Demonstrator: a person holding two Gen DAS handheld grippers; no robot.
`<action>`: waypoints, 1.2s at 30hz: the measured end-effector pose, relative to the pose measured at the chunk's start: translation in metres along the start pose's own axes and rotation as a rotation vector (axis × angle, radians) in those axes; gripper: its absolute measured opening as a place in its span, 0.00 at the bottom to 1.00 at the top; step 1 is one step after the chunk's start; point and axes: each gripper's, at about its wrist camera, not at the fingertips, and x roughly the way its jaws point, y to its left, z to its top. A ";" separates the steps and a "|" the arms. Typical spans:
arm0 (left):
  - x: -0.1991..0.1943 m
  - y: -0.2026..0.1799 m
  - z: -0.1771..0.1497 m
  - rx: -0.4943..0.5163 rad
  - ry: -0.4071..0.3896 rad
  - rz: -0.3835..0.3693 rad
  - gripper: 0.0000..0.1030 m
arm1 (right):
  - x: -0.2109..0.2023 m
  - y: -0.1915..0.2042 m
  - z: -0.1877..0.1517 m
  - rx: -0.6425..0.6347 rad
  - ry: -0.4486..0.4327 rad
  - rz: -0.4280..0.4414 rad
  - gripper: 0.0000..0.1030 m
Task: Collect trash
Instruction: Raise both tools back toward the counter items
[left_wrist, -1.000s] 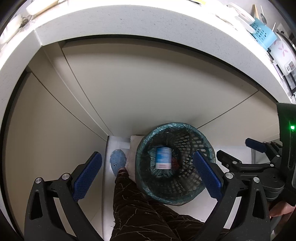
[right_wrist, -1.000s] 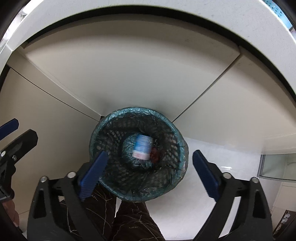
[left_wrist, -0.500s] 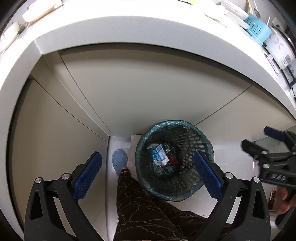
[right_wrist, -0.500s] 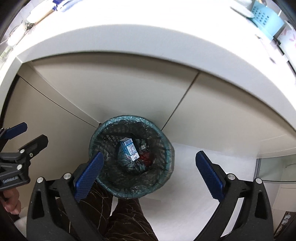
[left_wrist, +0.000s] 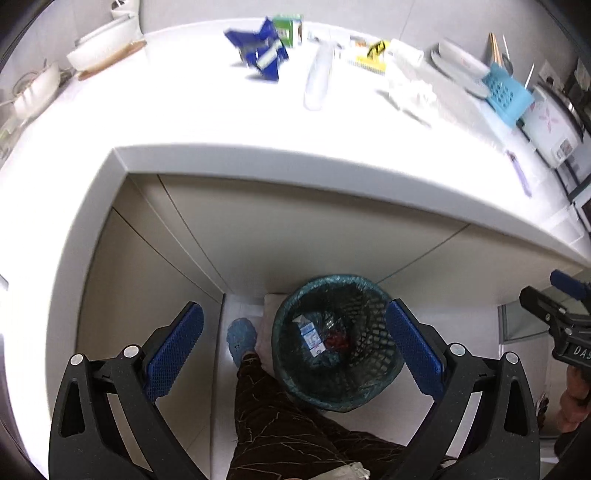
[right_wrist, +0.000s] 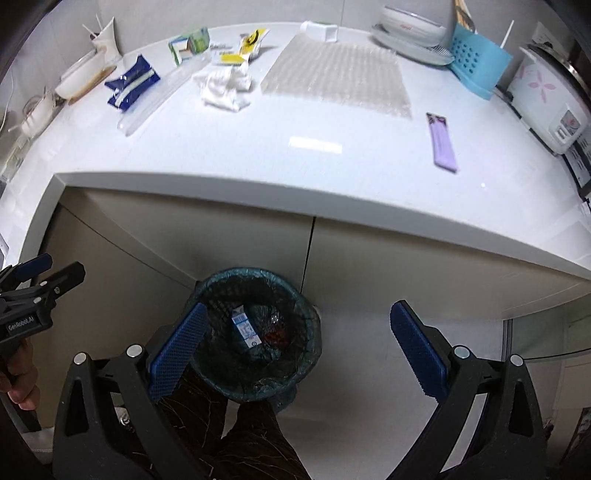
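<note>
In the left wrist view the left gripper (left_wrist: 293, 352) is released and empty above the trash bin (left_wrist: 338, 341), which stands on the floor below the desk (left_wrist: 221, 122) front edge; a carton (left_wrist: 310, 334) lies inside. In the right wrist view the right gripper (right_wrist: 293, 349) is released too. The crumpled tissue (right_wrist: 225, 88) near the desk's far edge is soft, so the fingers may pinch only a corner and drop it.

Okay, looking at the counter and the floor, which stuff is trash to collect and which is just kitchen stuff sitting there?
Part of the job: bin, milk carton already inside it, crumpled tissue, purple wrapper, blue packet, bubble wrap.

Just sitting there: rice cooker, blue rack, plates.
</note>
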 end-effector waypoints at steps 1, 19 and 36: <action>-0.004 0.000 0.003 -0.001 -0.005 0.002 0.94 | -0.005 -0.002 0.002 0.003 -0.006 -0.002 0.92; -0.043 -0.008 0.066 -0.032 -0.033 -0.007 0.94 | -0.032 -0.023 0.036 0.052 -0.070 -0.016 0.92; -0.037 0.017 0.150 -0.034 -0.063 0.026 0.94 | -0.033 -0.061 0.091 0.132 -0.083 -0.070 0.90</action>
